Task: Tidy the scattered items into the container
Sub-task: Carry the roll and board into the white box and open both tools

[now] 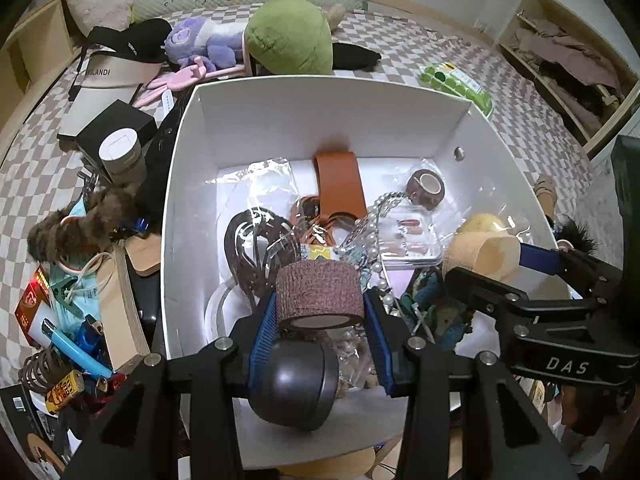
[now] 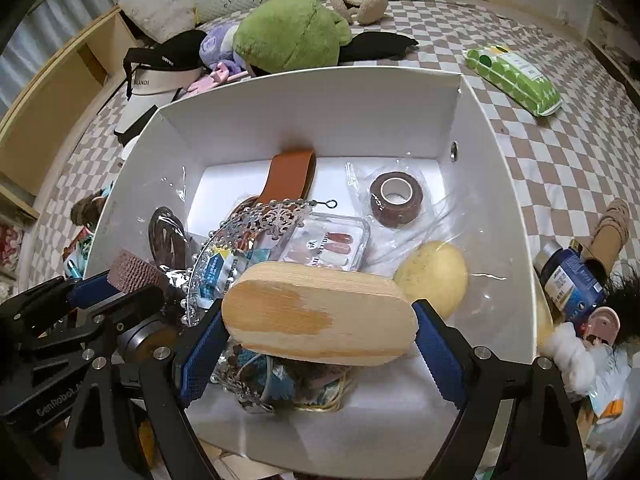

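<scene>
- We hold the left claw [image 1: 320, 320] over the near side of the white box [image 1: 332, 100], pinching a brown wrap roll [image 1: 320, 294] betw. its blue pads; roll sits above the box contents, not yet set down.
- Right claw [image 2: 320, 344] is also over the box, clamped on a pale wooden oval block [image 2: 320, 312] end to end, jaws wide apart around it.
- In the left view the right claw shows at the right, w/ the block's end near the box's right wall.
- Inside the box: orange leather strap [image 2: 290, 178] leaning on the far wall, brown tape roll [image 2: 396, 198] far right, yellow round item [image 2: 432, 276] by the right wall, clear case of press-on nails [image 2: 328, 242] mid, silver tiara [image 2: 256, 220] left of it, pearl string [image 1: 376, 216], dark cord in plastic [image 1: 256, 248] on the left.
- Box rests on a checked bed [image 2: 560, 152].
- Outside, left of box: blue lighter [image 1: 72, 346], red packet [image 1: 34, 300], furry brown piece [image 1: 76, 228], black box w/ a capped tube [image 1: 120, 152].
- Far side: green plush [image 2: 288, 32], purple plush [image 1: 200, 42], visor cap [image 1: 116, 72], green wipes pack [image 2: 516, 76].
- Right of box: blue bottle [image 2: 572, 276].
</scene>
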